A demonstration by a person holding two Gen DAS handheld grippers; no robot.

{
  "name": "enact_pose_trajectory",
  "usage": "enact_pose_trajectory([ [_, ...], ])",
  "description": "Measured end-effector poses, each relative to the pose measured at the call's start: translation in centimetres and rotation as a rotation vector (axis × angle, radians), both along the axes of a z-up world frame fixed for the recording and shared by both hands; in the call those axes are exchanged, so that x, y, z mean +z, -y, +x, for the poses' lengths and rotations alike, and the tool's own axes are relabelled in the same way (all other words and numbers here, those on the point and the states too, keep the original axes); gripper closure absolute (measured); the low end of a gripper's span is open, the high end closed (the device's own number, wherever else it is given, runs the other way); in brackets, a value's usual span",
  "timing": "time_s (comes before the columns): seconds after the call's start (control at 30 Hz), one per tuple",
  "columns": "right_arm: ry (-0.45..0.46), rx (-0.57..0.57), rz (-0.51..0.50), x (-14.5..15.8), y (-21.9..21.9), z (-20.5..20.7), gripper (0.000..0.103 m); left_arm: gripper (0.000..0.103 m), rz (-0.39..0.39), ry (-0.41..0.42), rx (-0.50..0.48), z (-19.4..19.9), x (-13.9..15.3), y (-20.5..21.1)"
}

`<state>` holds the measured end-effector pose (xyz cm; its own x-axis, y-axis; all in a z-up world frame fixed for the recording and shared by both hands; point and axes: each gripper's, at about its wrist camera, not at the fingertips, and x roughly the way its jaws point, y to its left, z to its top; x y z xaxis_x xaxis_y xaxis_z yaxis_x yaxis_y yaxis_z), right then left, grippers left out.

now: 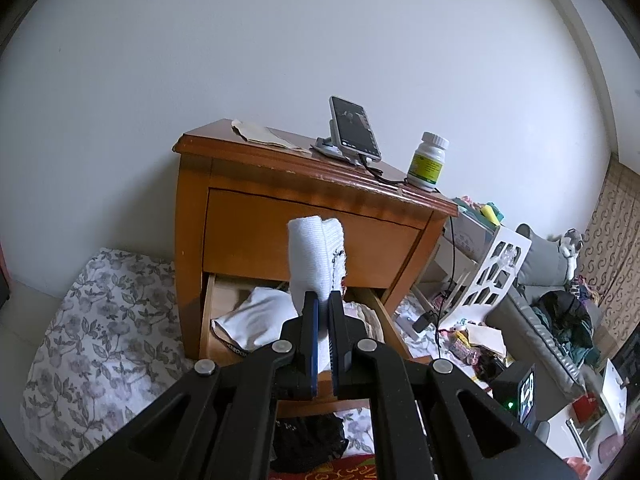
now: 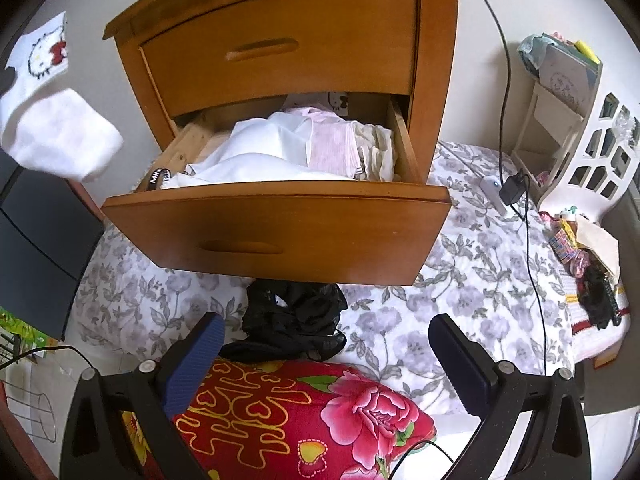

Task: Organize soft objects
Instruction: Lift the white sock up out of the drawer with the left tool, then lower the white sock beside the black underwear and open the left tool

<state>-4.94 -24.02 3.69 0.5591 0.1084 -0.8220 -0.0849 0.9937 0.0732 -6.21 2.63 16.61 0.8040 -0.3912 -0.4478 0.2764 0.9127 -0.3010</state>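
Observation:
My left gripper (image 1: 324,300) is shut on a white sock (image 1: 314,256) and holds it upright in front of the wooden nightstand (image 1: 280,208), above its open lower drawer (image 1: 224,304). The same sock, with a cat print, shows at the upper left of the right wrist view (image 2: 52,120). The drawer (image 2: 280,232) holds white and pink folded clothes (image 2: 280,148). My right gripper (image 2: 324,328) is open and empty, low over a black garment (image 2: 296,320) lying on the floral bedding below the drawer front.
A phone on a stand (image 1: 354,130) and a pill bottle (image 1: 428,160) stand on the nightstand top. A red floral pillow (image 2: 304,416) lies under my right gripper. A white cut-out rack (image 2: 592,156), a charger cable (image 2: 516,188) and cluttered small items lie to the right.

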Motion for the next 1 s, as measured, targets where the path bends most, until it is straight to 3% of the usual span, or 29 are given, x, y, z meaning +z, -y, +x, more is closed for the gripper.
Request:
enact_pose_trajectory([
  [0.47,0.027,-0.001,0.003,0.9,0.2,-1.5,0.0,0.099,0.031,-0.102,-0.103,-1.2,-3.0,2.7],
  [1.0,-0.007,-0.02,0.01,-0.5,1.1,-0.8,0.0,0.099,0.081,-0.353,-0.205,1.3,-11.5,7.6],
])
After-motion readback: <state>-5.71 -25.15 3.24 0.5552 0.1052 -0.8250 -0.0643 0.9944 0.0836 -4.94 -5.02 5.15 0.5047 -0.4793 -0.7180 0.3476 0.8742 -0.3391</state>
